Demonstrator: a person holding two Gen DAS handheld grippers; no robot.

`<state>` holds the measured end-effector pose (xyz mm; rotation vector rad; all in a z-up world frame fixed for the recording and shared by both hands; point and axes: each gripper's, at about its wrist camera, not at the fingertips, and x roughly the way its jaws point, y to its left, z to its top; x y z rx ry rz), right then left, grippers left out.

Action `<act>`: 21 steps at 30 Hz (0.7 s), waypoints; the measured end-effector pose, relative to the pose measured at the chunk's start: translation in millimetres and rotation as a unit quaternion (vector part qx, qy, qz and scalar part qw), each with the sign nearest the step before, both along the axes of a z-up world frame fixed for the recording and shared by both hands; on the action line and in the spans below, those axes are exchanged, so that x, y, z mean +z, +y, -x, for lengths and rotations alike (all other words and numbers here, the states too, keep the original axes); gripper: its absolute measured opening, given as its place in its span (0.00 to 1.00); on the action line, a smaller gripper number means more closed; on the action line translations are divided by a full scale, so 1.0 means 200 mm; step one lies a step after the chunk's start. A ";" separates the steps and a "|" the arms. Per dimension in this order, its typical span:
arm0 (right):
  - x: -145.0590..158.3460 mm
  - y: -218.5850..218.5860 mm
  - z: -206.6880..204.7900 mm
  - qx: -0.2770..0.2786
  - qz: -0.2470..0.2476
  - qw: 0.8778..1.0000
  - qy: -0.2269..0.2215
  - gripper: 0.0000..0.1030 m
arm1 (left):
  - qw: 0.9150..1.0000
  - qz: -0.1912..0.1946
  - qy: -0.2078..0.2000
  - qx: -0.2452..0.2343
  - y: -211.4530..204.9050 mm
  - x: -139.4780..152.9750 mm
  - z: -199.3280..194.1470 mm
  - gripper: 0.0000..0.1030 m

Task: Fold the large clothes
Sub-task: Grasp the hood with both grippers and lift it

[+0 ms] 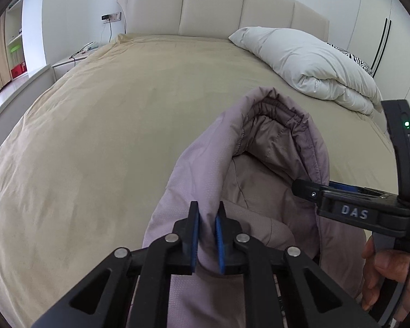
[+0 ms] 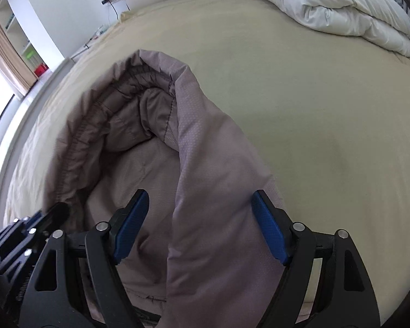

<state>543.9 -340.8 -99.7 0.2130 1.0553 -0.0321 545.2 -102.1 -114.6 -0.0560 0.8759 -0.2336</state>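
Observation:
A mauve padded jacket (image 1: 205,175) with its hood (image 1: 276,120) open lies at the near edge of the bed; it also shows in the right wrist view (image 2: 210,164). My left gripper (image 1: 207,213) is shut on a fold of the jacket's left edge. My right gripper (image 2: 199,205) is open, its blue pads (image 2: 270,229) on either side of the jacket's right edge, not pinching it. The right gripper also shows at the right of the left wrist view (image 1: 311,191), by the hood's rim. The left gripper's tip shows at the lower left of the right wrist view (image 2: 54,210).
The bed is covered by a beige sheet (image 1: 123,136). A folded white duvet (image 1: 309,65) lies at the far right by the headboard (image 1: 218,8). A white nightstand (image 1: 71,63) and shelves stand at the far left.

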 end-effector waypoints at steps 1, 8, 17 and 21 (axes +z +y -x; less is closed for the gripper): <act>0.00 -0.01 0.00 -0.004 0.007 1.000 0.003 0.38 | 1.000 0.001 -0.001 0.001 0.01 0.00 0.00 0.12; 0.11 -0.09 0.09 -0.026 0.005 0.999 -0.039 0.10 | 1.000 0.018 -0.019 0.017 0.10 0.08 0.09 0.10; 0.48 -0.02 0.60 0.010 0.046 0.981 -0.188 0.08 | 0.995 0.059 -0.075 0.025 0.23 0.26 0.45 0.09; 0.57 -0.01 0.87 0.019 0.050 0.974 -0.222 0.08 | 0.991 0.093 -0.092 0.026 0.30 0.33 0.66 0.08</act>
